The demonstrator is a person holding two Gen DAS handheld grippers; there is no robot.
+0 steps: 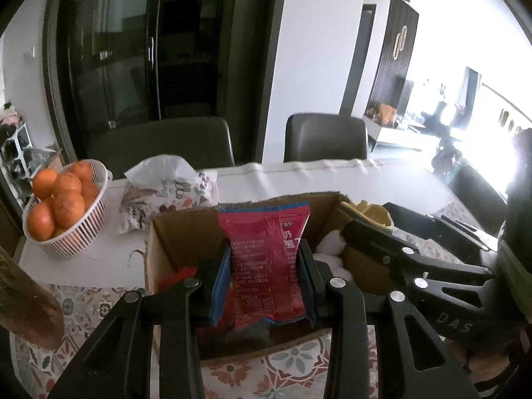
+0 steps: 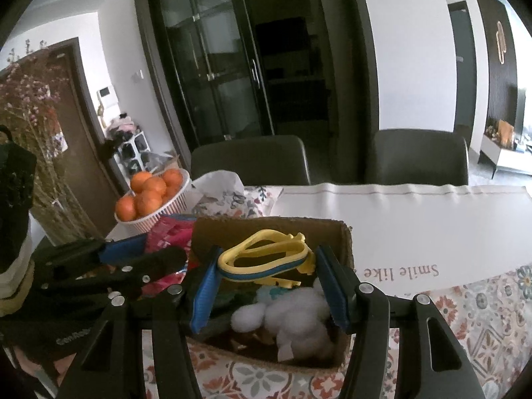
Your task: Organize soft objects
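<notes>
A brown cardboard box [image 1: 186, 229] stands on the patterned tablecloth; it also shows in the right wrist view [image 2: 272, 229]. My left gripper [image 1: 264, 276] is shut on a red snack packet [image 1: 266, 259] and holds it upright over the box's left part. My right gripper [image 2: 271, 282] is shut on a yellow slipper [image 2: 266, 259] with a blue edge, held over the box's right part. A white fluffy plush toy [image 2: 299, 319] lies in the box under the slipper. The slipper [image 1: 369, 214] and the right gripper also show at the right of the left wrist view.
A white basket of oranges [image 1: 66, 206] stands at the table's back left. A floral tissue pouch [image 1: 166, 196] lies behind the box. A white table runner [image 2: 415, 219] crosses the table. Two dark chairs [image 1: 326, 136] stand behind. Dried flowers [image 2: 30, 99] stand at the left.
</notes>
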